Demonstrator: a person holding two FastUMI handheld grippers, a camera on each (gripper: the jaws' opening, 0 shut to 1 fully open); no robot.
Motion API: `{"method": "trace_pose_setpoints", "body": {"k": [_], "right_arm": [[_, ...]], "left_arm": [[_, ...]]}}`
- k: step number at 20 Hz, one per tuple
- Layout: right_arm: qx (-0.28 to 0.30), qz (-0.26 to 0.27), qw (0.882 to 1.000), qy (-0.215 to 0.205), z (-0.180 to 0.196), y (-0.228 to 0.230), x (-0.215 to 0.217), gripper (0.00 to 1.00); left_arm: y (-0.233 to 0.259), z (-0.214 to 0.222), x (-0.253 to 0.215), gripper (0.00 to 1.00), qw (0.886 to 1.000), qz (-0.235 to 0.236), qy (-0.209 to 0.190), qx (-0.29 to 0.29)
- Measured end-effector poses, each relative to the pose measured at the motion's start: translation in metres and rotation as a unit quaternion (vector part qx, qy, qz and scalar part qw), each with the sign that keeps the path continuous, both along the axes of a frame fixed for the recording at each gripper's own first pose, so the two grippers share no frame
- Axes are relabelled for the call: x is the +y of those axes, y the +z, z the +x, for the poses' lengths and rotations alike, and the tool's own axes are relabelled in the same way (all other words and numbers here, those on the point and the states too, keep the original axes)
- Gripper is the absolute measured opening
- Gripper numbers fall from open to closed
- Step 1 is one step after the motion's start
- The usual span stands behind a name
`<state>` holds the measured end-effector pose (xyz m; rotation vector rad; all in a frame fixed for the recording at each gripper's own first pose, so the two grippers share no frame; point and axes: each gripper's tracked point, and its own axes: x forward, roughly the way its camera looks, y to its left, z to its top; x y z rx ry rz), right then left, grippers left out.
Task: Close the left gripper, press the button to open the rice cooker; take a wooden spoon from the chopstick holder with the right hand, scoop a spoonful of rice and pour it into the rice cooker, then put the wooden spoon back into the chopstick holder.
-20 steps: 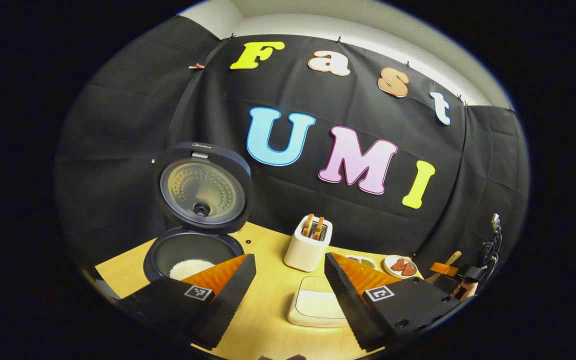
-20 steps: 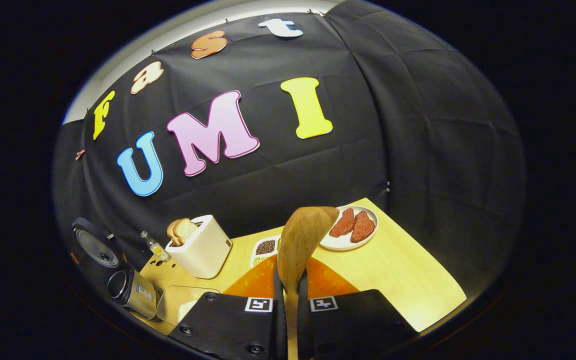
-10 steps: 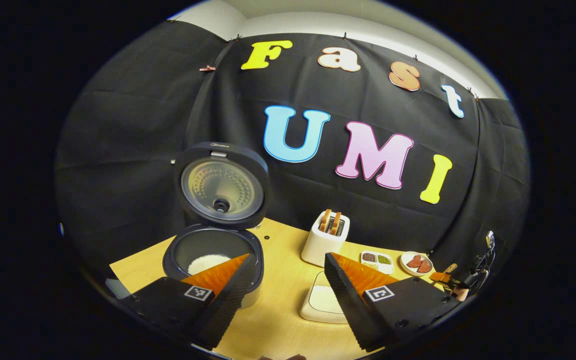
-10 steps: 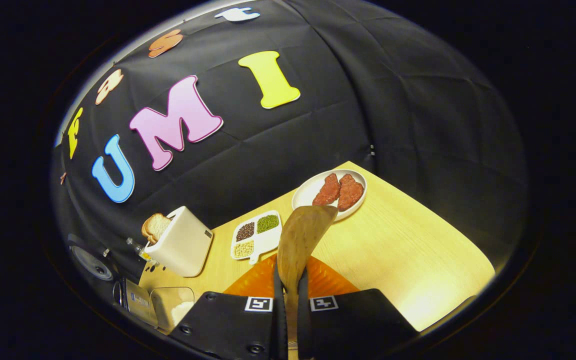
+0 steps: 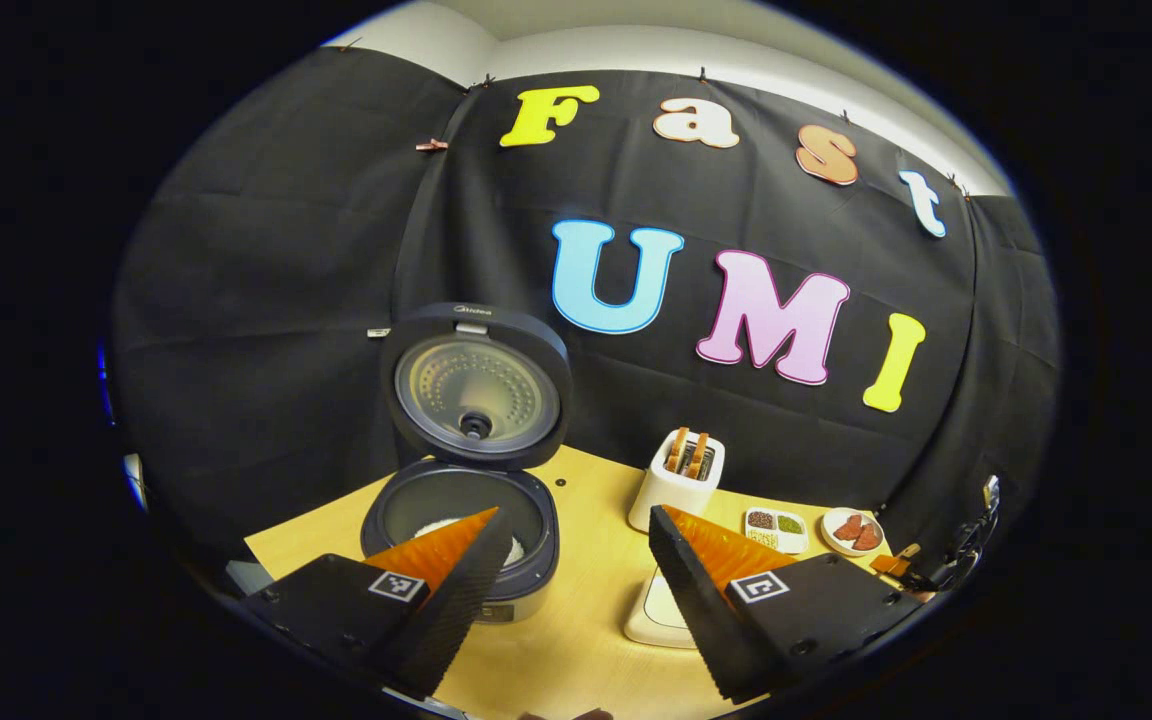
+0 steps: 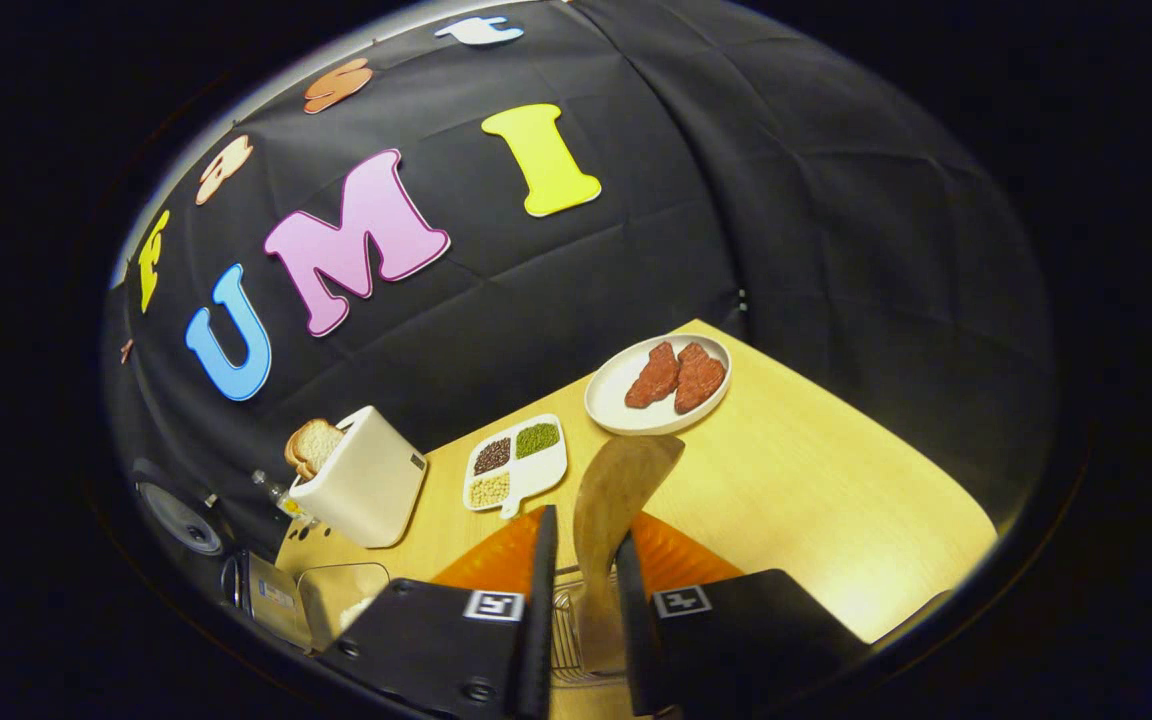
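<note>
Table point(image 5: 586, 650) is light wood, black cloth wall behind. Rice cooker point(image 5: 461, 540) sits at its left end, lid point(image 5: 476, 385) swung fully up and upright, white rice visible in the pot. In the left gripper view the left gripper point(image 5: 576, 600) hangs low over the table just in front of the cooker, fingers spread wide, nothing between them — its left finger overlaps the pot's front rim in the picture.

Right gripper view: right gripper point(image 6: 581, 610) fingers are parted a little on either side of the wooden spoon point(image 6: 616, 500), with a thin gap showing each side, so it looks released rather than clamped. The spoon stands near upright, bowl up, its handle dropping into the wire chopstick holder point(image 6: 571, 640) just below the fingertips.

Rest, in order of size: white toaster point(image 6: 361, 490) with bread in the slots, clear rice container point(image 6: 336, 600) by the left edge, plate point(image 6: 616, 405) with two red meat pieces, white divided dish point(image 6: 516, 465) of beans and grains between toaster and plate.
</note>
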<state>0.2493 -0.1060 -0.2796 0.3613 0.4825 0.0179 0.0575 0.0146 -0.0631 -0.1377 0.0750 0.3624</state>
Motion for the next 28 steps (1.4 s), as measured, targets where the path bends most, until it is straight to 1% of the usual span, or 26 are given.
{"method": "trace_pose_setpoints", "body": {"k": [3, 6, 11, 14, 16, 18, 20, 21, 23, 26, 28], "right_arm": [[-0.014, -0.03, 0.999, -0.003, -0.014, 0.014, -0.007, 0.99], [-0.046, -0.072, 0.996, -0.004, -0.036, 0.043, -0.018, 0.98], [-0.093, -0.127, 0.987, 0.001, -0.069, 0.097, -0.027, 0.99], [-0.112, -0.135, 0.984, -0.013, -0.084, 0.124, -0.03, 0.98], [-0.121, -0.136, 0.983, -0.023, -0.096, 0.139, -0.034, 0.98], [-0.129, -0.148, 0.98, -0.03, -0.107, 0.151, -0.041, 0.99], [-0.132, -0.162, 0.977, -0.031, -0.119, 0.159, -0.047, 0.98], [-0.132, -0.169, 0.976, -0.033, -0.126, 0.162, -0.05, 0.98], [-0.128, -0.178, 0.975, -0.041, -0.137, 0.165, -0.056, 0.98], [-0.122, -0.171, 0.976, -0.061, -0.155, 0.17, -0.06, 0.99], [-0.124, -0.174, 0.974, -0.068, -0.163, 0.173, -0.062, 0.98]], "left_arm": [[0.029, -0.004, 0.022, 0.95, 0.999, 0.025, 0.018, -0.008], [0.062, -0.004, 0.044, 0.95, 0.998, 0.049, 0.021, -0.014], [0.12, 0.008, 0.08, 0.95, 0.998, 0.052, 0.03, -0.019], [0.149, 0.03, 0.106, 0.95, 0.997, 0.06, 0.031, -0.019], [0.161, 0.05, 0.122, 0.95, 0.998, 0.057, 0.028, -0.015], [0.174, 0.07, 0.14, 0.95, 0.997, 0.063, 0.03, -0.017], [0.176, 0.091, 0.162, 0.94, 0.997, 0.067, 0.037, -0.009], [0.176, 0.101, 0.169, 0.95, 0.998, 0.061, 0.035, -0.006], [0.169, 0.119, 0.184, 0.95, 0.999, 0.04, 0.034, 0.003], [0.145, 0.144, 0.204, 0.95, 0.999, 0.016, 0.034, 0.037], [0.131, 0.154, 0.207, 0.95, 0.998, -0.004, 0.026, 0.057]]}}
